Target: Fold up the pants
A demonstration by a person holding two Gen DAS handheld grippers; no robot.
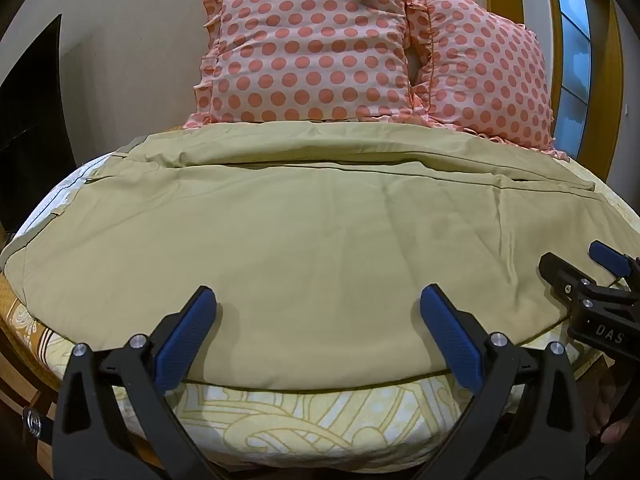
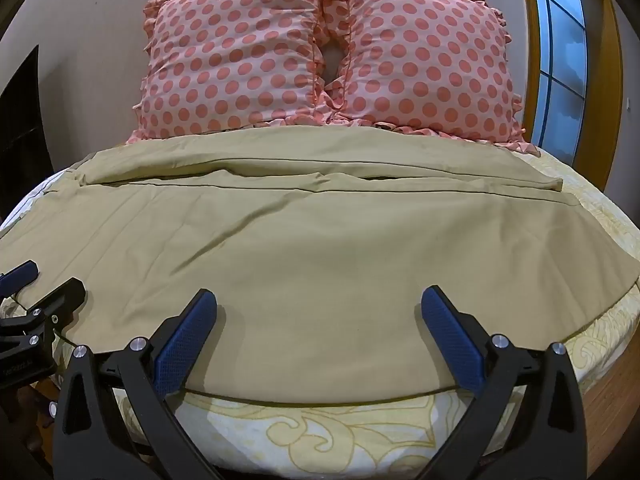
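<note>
Khaki pants [image 1: 304, 232] lie spread flat across the bed, one leg lying beside the other along the far side; they also show in the right wrist view [image 2: 304, 256]. My left gripper [image 1: 318, 300] is open, its blue pads [image 1: 186, 340] above the pants' near edge, holding nothing. My right gripper [image 2: 318, 300] is open over the near edge too, further right, and empty. The right gripper shows at the right edge of the left wrist view [image 1: 576, 264]. The left gripper shows at the left edge of the right wrist view [image 2: 44, 276].
The bed has a cream sheet with a yellow pattern [image 1: 320, 420]. Two pink polka-dot pillows [image 1: 312, 48] [image 2: 428, 60] lean on the wall behind the pants. A window [image 2: 560, 60] is at the right. A dark opening [image 1: 32, 128] is at the left.
</note>
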